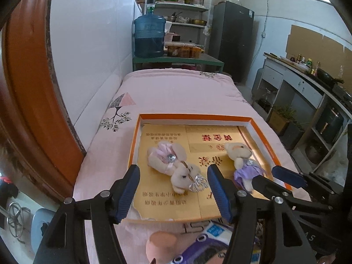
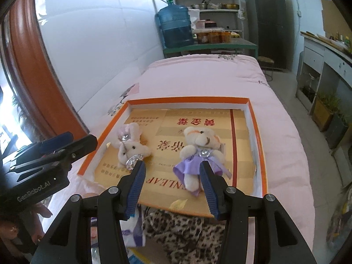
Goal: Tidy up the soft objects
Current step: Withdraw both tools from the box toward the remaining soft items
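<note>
An orange-rimmed shallow box [image 1: 261, 136] [image 2: 256, 129] lies on the pink bed. In it lie a plush rabbit in pink [image 1: 173, 165] [image 2: 129, 145] on the left and a plush bear in a purple dress [image 1: 242, 160] [image 2: 199, 151] on the right. My left gripper [image 1: 173, 178] is open and empty, hovering just in front of the rabbit. My right gripper [image 2: 172, 171] is open and empty, its jaws over the near part of the box beside the bear's legs. The right gripper also shows in the left wrist view [image 1: 286, 178].
Near the box's front edge lie a leopard-print cloth [image 2: 182, 228], a purple-and-white item [image 1: 209, 242] and a pink plush [image 1: 160, 244]. A white wall panel [image 1: 92, 44] runs along the bed's left. A blue water jug [image 1: 149, 36] and shelves stand beyond.
</note>
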Tool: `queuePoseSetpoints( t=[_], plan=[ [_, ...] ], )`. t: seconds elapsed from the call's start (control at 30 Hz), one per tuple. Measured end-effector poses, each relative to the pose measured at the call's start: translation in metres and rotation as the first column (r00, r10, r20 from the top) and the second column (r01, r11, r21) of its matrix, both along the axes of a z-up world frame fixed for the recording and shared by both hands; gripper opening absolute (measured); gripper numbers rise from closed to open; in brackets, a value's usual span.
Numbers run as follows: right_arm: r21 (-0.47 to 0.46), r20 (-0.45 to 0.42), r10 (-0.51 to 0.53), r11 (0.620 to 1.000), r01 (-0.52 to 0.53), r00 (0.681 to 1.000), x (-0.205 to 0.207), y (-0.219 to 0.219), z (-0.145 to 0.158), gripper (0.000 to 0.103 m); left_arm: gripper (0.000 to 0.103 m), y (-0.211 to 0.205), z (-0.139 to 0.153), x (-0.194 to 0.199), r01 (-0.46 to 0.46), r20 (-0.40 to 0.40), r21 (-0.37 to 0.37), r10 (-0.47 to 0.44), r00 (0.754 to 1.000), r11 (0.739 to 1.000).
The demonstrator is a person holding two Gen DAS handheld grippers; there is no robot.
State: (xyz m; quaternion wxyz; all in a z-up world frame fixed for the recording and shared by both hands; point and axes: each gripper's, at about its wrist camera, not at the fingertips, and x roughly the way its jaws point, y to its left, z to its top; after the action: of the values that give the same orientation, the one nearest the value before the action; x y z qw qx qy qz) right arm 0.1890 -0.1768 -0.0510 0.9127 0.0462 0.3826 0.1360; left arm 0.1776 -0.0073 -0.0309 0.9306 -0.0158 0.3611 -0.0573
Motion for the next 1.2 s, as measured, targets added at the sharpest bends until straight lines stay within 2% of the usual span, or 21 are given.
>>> queuePoseSetpoints(
  t=[0.43,0.77,0.93,1.2],
  plan=[
    [-0.023,0.047,0.019,1.000,-0.017,0.999,-0.048,0.010,0.022,0.052,0.063,0.003,0.013,-0.048,0.016,0.025,-0.041,-0.015,1.000,0.999],
    [-0.027,0.082,0.035,0.999,-0.033,0.996,-0.091,0.013,0.033,0.052,0.063,0.008,0.024,-0.089,0.030,0.085,-0.051,-0.025,0.996,0.998],
    [-0.075,0.110,0.058,0.996,-0.050,0.992,-0.113,0.021,0.031,0.052,0.063,0.011,0.021,-0.107,0.027,0.096,-0.046,-0.022,0.995,0.999],
    [-0.039,0.107,0.059,0.998,-0.055,0.993,-0.136,0.018,0.027,0.052,0.063,0.015,0.012,-0.131,0.014,0.099,-0.051,-0.009,0.995,0.999]
  ],
)
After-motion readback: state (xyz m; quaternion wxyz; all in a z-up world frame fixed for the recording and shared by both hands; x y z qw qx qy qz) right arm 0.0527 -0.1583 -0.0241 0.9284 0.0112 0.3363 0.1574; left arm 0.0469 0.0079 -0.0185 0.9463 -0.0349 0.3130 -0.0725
